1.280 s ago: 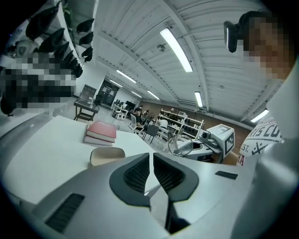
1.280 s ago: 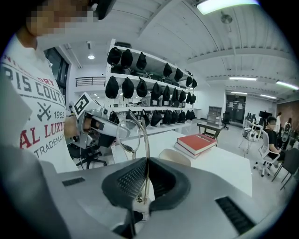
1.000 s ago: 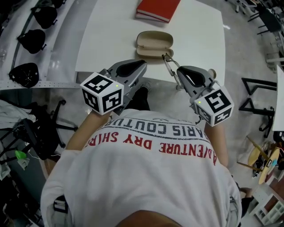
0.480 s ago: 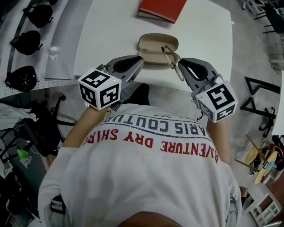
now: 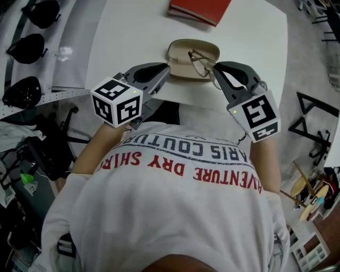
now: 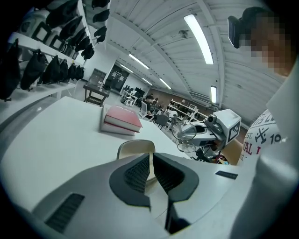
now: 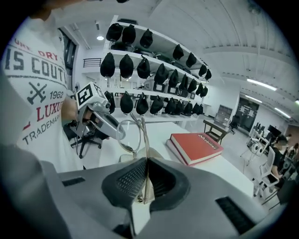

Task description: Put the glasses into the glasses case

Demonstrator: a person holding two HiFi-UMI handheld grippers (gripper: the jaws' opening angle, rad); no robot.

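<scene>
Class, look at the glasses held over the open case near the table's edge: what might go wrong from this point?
1. The right gripper pinches the glasses by one thin arm only, so they may swing or slip out above the case.
2. The case lies close to the table's near edge, and the left gripper beside it seems not to grip it; a nudge might push it off.

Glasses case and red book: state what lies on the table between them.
Nothing. The head view shows only bare white table between the glasses case and the red book.
</scene>
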